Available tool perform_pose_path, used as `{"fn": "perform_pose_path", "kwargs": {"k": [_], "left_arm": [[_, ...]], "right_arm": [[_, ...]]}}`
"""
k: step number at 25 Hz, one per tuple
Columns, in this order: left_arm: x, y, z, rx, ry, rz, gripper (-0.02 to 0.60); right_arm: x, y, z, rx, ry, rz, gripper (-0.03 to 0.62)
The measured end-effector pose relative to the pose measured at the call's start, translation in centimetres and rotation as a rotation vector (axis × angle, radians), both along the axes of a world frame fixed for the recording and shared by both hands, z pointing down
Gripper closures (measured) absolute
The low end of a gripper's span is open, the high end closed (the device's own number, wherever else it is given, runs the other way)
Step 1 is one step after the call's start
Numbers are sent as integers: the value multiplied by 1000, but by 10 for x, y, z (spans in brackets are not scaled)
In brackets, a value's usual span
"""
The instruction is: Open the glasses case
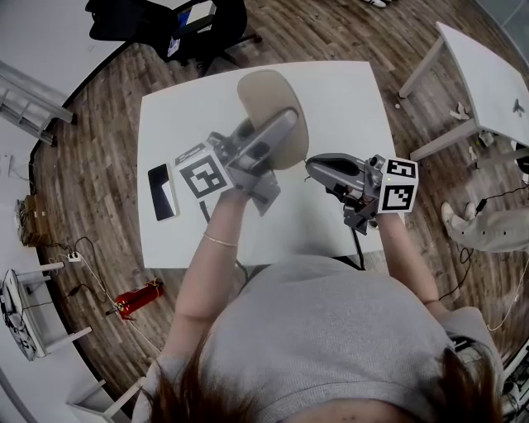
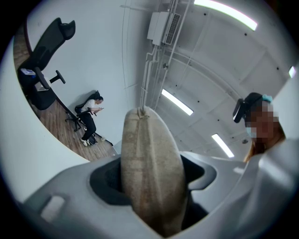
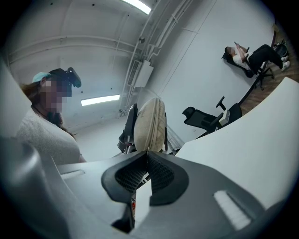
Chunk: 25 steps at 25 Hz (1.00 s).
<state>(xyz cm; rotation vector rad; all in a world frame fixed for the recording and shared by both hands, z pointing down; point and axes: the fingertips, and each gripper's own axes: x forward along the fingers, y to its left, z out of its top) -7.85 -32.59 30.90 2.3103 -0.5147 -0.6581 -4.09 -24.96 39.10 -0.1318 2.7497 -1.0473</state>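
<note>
A beige fabric glasses case (image 1: 273, 103) with a zip along its edge is held up over the white table (image 1: 347, 99). My left gripper (image 1: 281, 132) is shut on the case, one jaw on each flat side. In the left gripper view the case (image 2: 149, 172) stands on edge between the jaws and fills the gap. My right gripper (image 1: 312, 165) is shut, its tips just right of the case's near rim, and nothing shows between them. In the right gripper view the case (image 3: 149, 125) rises edge-on beyond the closed jaw tips (image 3: 147, 154), zip seam towards me; its lower end is hidden.
A black phone (image 1: 163, 192) lies at the table's left edge with a dark pen (image 1: 204, 211) beside it. A black office chair (image 1: 178, 25) stands behind the table and a second white table (image 1: 488, 74) to the right. A red object (image 1: 136, 299) lies on the wooden floor.
</note>
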Motion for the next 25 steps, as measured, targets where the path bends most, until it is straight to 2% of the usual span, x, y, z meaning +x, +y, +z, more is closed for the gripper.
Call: {"fn": "perform_pose_path", "kwargs": {"k": [15, 20, 25], "left_arm": [[0, 0, 2, -7, -2, -5, 275], [-5, 2, 7, -22, 20, -18, 275], [-5, 3, 9, -22, 5, -21, 276]], "right_arm": [[-24, 16, 9, -11, 24, -80, 583], [-35, 22, 13, -6, 32, -102, 583], [-41, 26, 15, -3, 41, -121, 583]]}}
